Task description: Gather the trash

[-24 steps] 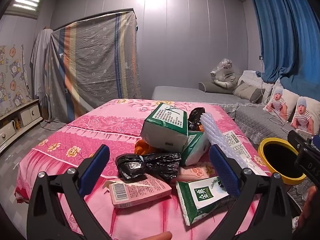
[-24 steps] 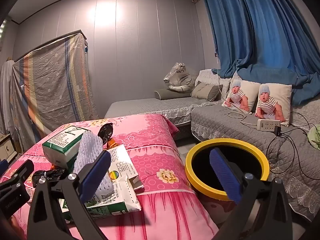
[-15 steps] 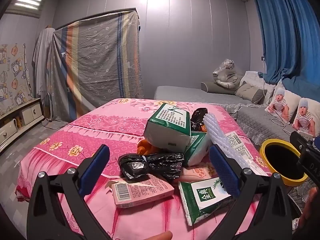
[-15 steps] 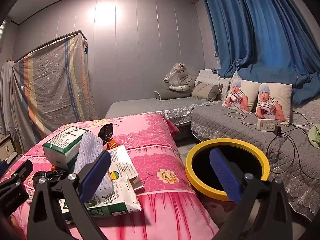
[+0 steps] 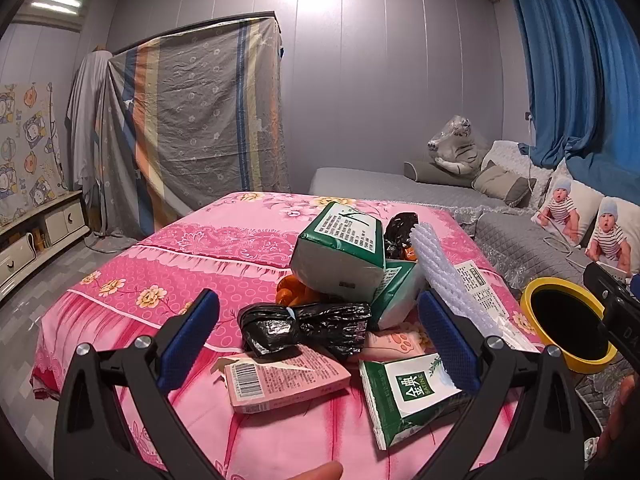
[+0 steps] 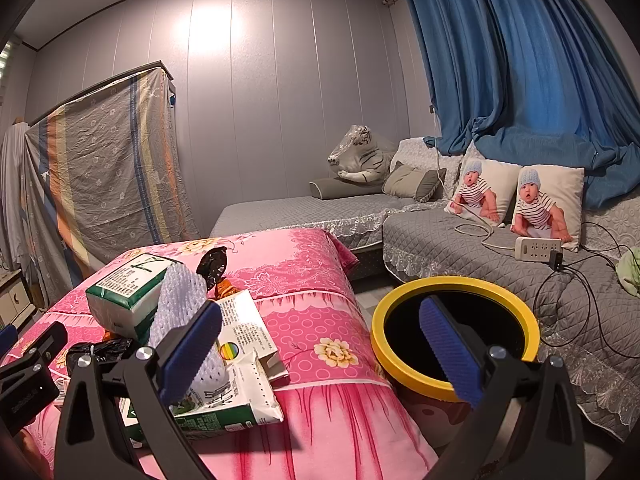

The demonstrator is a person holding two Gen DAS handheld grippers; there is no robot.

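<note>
Left wrist view: left gripper [image 5: 318, 334] hovers with fingers apart and nothing between them, aimed at the black plastic bag [image 5: 304, 326] near the front of the trash pile.
Pile: pink carton [image 5: 284, 378], small green carton [image 5: 408, 394], large green pack [image 5: 340, 252] and white foam net [image 5: 444, 280] lie heaped on the pink bed [image 5: 168, 280].
Right wrist view: right gripper [image 6: 320, 354] also has fingers apart and bare.
Bin: yellow-rimmed bin [image 6: 404, 372] stands on the floor just right of the bed, likely so items drop straight in.
</note>
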